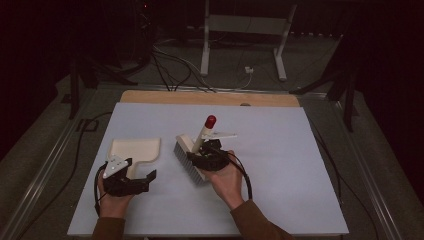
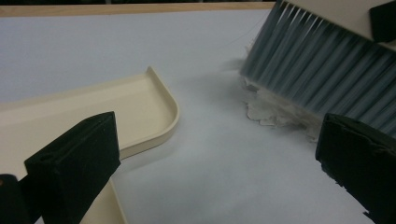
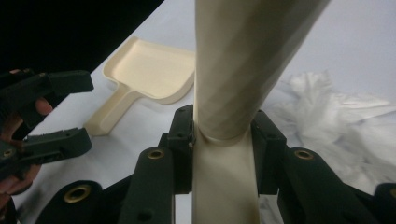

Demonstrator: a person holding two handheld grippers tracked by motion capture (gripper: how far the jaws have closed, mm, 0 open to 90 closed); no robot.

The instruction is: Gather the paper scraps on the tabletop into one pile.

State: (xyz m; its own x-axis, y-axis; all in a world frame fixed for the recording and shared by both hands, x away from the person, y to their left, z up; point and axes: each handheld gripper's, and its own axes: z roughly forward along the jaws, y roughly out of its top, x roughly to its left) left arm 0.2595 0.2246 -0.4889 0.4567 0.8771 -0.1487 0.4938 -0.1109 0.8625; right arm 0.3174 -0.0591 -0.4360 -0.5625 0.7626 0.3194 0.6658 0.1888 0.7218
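Dark floor and trailing cables surrounded a table [image 1: 280,200] covered in pale sheet. On it lay a cream dustpan [image 1: 137,149], flat, its handle toward the person. The left gripper [image 1: 142,170] hovered just over that handle with its jaws spread wide and nothing between them. The right gripper [image 1: 209,156] was clenched on the brush [image 1: 192,157] by its cream handle, which rose tilted to a red tip; the bristles rested on the sheet to the right of the pan. In the left gripper view, white scraps [image 2: 275,109] lay against the bristles, apart from the pan's lip. By my reading the sweep was barely begun: the scraps were gathered at the brush, none sat in the pan, and the pan itself was not yet gripped.
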